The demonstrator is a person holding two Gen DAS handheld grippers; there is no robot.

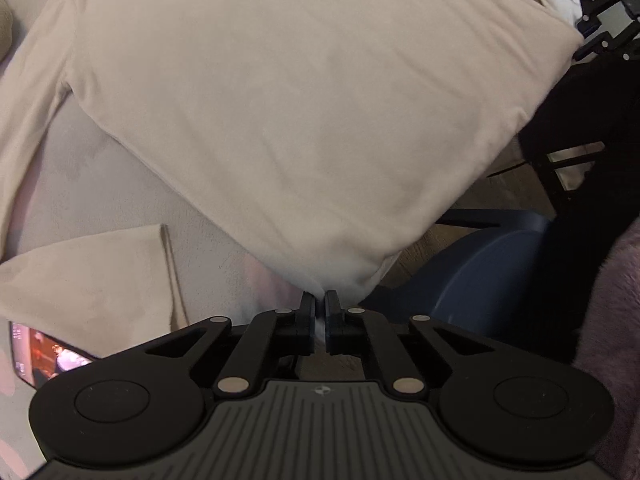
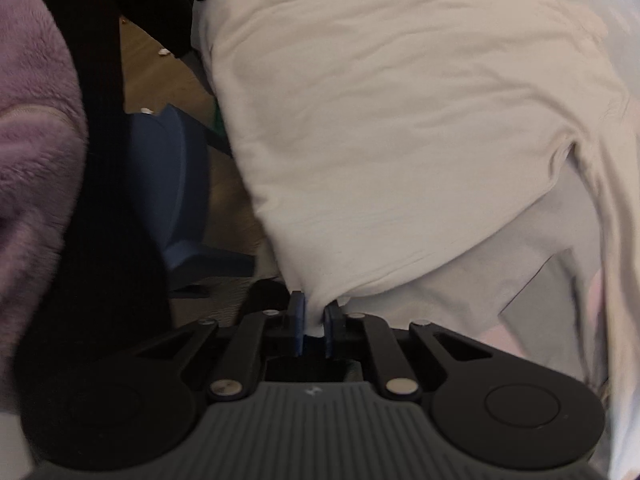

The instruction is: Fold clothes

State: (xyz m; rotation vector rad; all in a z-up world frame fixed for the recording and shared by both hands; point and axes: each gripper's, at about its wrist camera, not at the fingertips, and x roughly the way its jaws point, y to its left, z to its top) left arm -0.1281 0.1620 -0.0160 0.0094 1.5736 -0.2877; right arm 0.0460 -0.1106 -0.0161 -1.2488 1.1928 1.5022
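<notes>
A cream long-sleeved shirt (image 1: pixel 288 100) lies spread over a pale surface (image 1: pixel 100 184), its body stretched between both grippers. My left gripper (image 1: pixel 319 304) is shut on one bottom corner of the shirt. In the right wrist view the same shirt (image 2: pixel 400 120) fills the frame, and my right gripper (image 2: pixel 314 312) is shut on its other bottom corner. One sleeve (image 1: pixel 32 92) runs down the left side, its cuff end (image 1: pixel 92 280) folded back near the left gripper. The right gripper (image 1: pixel 600 12) shows at the top right of the left wrist view.
A blue chair (image 1: pixel 492 276) stands on the wooden floor beside the surface's edge, also seen as the blue chair (image 2: pixel 176 184). A person's fuzzy purple sleeve (image 2: pixel 36 120) and dark clothing (image 1: pixel 592 160) are close by. A phone screen (image 1: pixel 44 356) lies at lower left.
</notes>
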